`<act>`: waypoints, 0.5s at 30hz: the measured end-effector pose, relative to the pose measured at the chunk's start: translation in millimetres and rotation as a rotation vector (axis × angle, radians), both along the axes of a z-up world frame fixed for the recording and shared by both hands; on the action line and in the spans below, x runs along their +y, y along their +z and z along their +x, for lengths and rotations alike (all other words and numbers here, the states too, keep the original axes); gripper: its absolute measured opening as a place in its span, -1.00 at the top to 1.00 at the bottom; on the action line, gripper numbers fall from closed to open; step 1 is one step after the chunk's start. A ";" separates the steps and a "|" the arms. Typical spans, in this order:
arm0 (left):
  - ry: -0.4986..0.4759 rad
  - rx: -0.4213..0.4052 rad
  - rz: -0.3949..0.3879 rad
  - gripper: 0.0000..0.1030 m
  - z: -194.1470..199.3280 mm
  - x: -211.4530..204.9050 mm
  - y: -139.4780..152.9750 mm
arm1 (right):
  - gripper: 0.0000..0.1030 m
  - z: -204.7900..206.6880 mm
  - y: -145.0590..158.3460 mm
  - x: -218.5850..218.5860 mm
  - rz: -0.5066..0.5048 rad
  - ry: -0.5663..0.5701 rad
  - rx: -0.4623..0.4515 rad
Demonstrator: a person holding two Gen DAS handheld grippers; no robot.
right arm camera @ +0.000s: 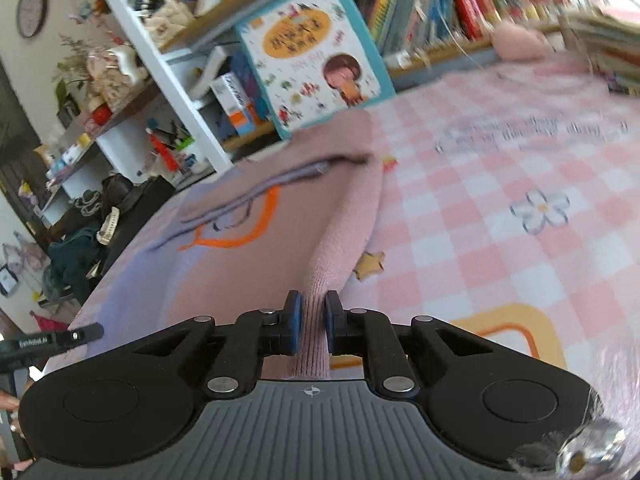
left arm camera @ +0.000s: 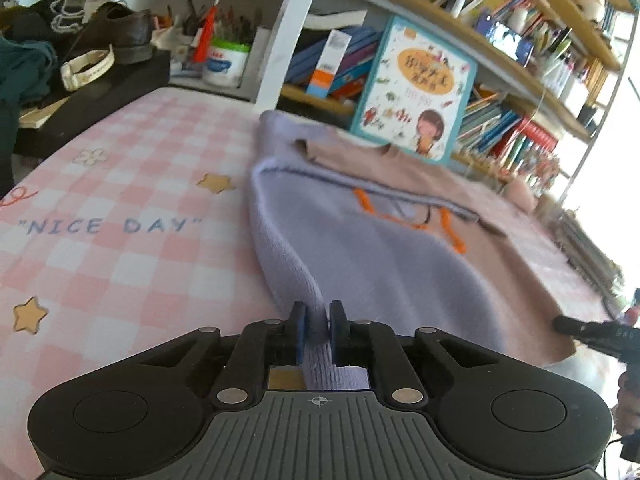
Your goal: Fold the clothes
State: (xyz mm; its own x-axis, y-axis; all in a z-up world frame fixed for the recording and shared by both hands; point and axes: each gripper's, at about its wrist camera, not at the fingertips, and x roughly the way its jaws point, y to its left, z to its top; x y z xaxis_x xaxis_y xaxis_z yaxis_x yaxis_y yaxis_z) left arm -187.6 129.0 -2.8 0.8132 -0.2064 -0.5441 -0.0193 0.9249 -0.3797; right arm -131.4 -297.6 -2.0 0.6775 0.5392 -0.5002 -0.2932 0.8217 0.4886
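Lilac and dusty-pink knit: the sweater (left arm camera: 384, 264) lies spread on the pink checked tablecloth (left arm camera: 120, 264), its far end reaching toward the back edge below the upright picture book (left arm camera: 416, 92). Left gripper (left arm camera: 319, 318) has its blue pads pinching a raised lilac fold at the near edge. Right gripper (right arm camera: 311, 312) pinches a pink ribbed fold (right arm camera: 344, 248) likewise. Orange stitching (right arm camera: 240, 236) shows mid-garment. A brown shoe (left arm camera: 120, 28) sits off the far left corner.
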 end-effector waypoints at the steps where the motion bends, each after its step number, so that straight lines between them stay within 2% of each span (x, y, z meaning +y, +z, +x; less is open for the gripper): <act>1: 0.002 0.007 -0.002 0.76 -0.2 0.7 -1.3 | 0.69 1.1 -1.4 -1.5 0.008 -0.003 0.012; 7: 0.006 0.040 -0.019 0.75 0.0 5.6 -8.7 | 0.51 4.9 -4.0 -4.6 0.057 0.013 0.029; 9: 0.002 0.041 -0.050 0.75 2.3 10.0 -10.4 | 0.55 6.5 -4.2 -3.9 0.053 0.018 0.027; 11: -0.003 0.042 -0.080 0.78 4.6 14.4 -12.2 | 0.75 7.8 -4.9 -3.6 0.045 0.020 0.025; 15: -0.008 0.033 -0.074 0.88 0.4 12.4 -12.1 | 0.81 2.4 -4.8 -9.1 0.044 0.012 0.019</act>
